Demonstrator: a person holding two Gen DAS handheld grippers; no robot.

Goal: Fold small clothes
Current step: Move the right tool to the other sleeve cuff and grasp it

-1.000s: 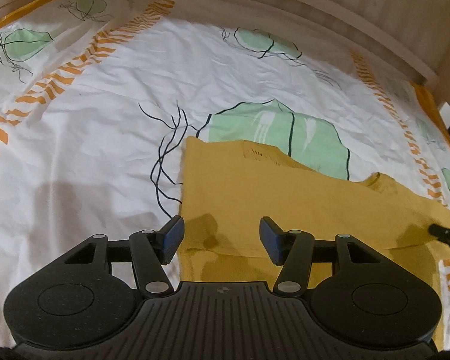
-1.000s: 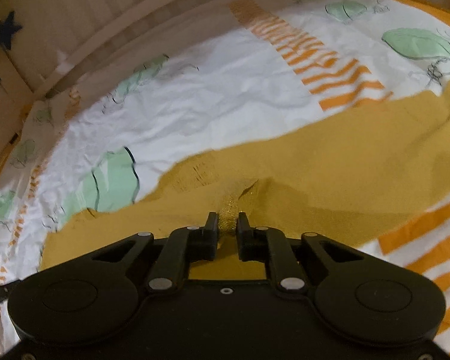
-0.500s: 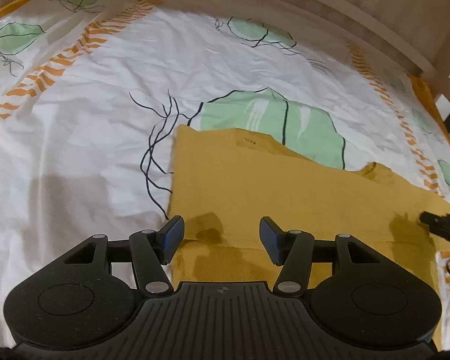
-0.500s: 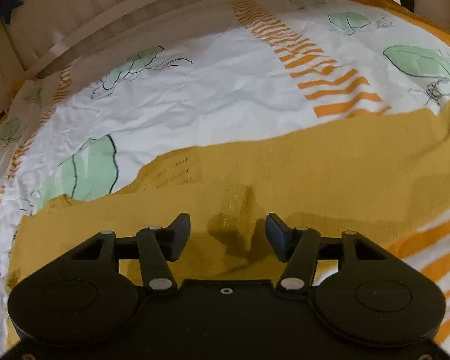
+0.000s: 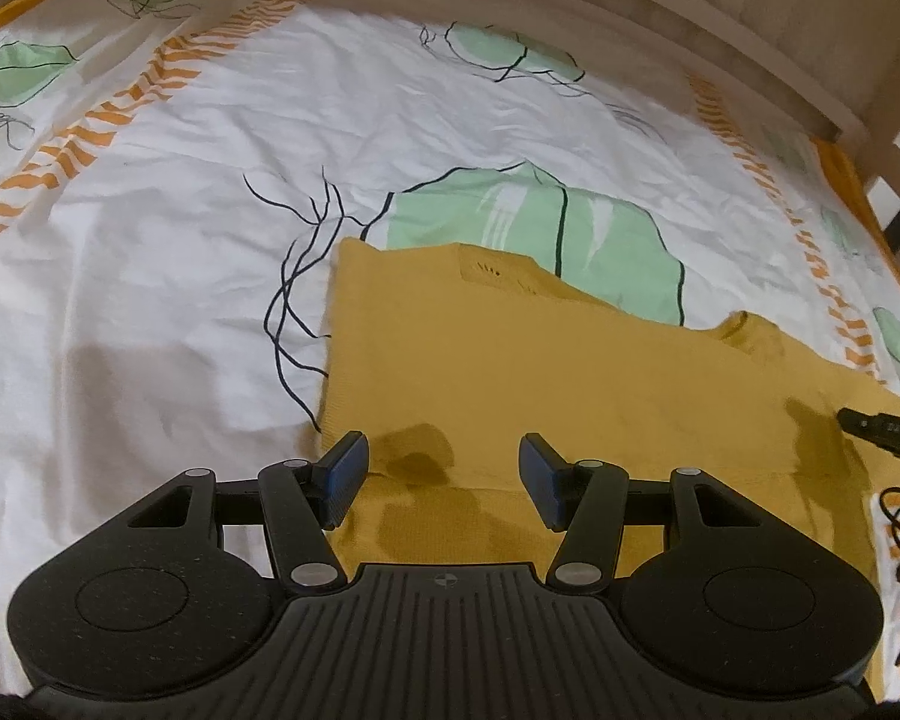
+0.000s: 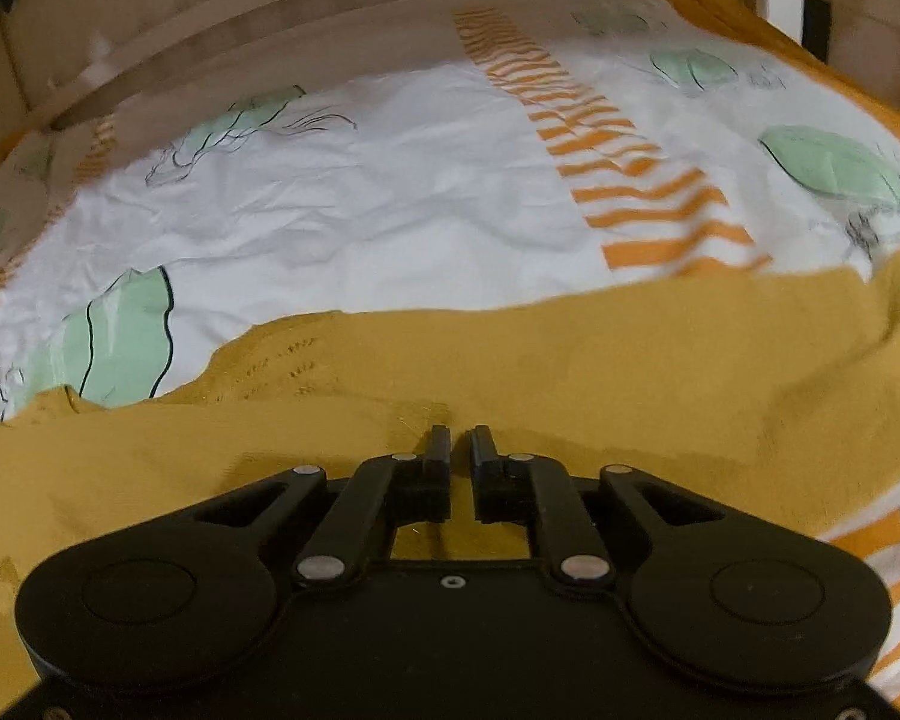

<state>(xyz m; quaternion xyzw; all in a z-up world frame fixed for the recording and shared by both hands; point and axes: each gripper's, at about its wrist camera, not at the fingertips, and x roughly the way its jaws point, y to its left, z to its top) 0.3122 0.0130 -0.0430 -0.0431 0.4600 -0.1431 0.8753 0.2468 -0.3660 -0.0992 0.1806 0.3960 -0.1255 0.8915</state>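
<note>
A: How do you think the garment [image 5: 570, 384] will handle?

B: I judge it is light and very soft, a thin knit. It has no stiffness, so it will hang and drape when it is lifted. Not fragile, not slippery, but it can wrinkle or slide on the bed [image 5: 210, 276] cover if it is pulled from one point only.

A: Where to take hold?

B: At an edge or a corner, with both grippers well apart, so the fold stays straight. A pinch in the middle gives only a bump.

A: Where does it lie now?

B: Spread flat on the bed, near the front edge, across a green leaf print. Its far corner on the left side is sharp and neat.

A: And its look?

B: Mustard yellow, plain. It seems already folded once, because a layer edge runs across it near the front. There is a small openwork pattern at the far edge.

A: The grippers?

B: The left gripper [image 5: 444, 474] stands apart over the near hem and grips nothing. The right gripper [image 6: 460, 450] has just been closing; its jaws are almost together, and yellow cloth seems pinched between them.
</note>
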